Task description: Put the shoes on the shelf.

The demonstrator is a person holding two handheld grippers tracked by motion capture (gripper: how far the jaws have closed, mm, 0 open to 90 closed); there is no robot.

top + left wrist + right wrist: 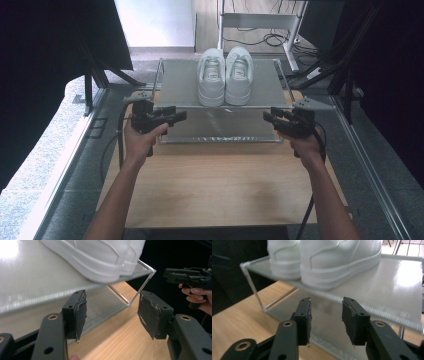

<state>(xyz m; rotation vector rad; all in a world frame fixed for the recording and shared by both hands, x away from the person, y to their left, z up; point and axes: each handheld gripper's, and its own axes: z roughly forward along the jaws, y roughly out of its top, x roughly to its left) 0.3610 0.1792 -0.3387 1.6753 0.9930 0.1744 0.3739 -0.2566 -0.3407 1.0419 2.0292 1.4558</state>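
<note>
The white shoes (224, 76) sit side by side on the rack (180, 85); we hold the left tool (172, 119) at eight o'clock and the right tool (272, 120) at four o'clock, both released and empty.

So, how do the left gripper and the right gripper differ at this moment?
The left gripper is at the rack's left front corner; the right gripper is at its right front corner. The left gripper's jaws stand wider apart than the right gripper's. Both are open, hold nothing, and point inward below the shelf with the white shoes.
</note>
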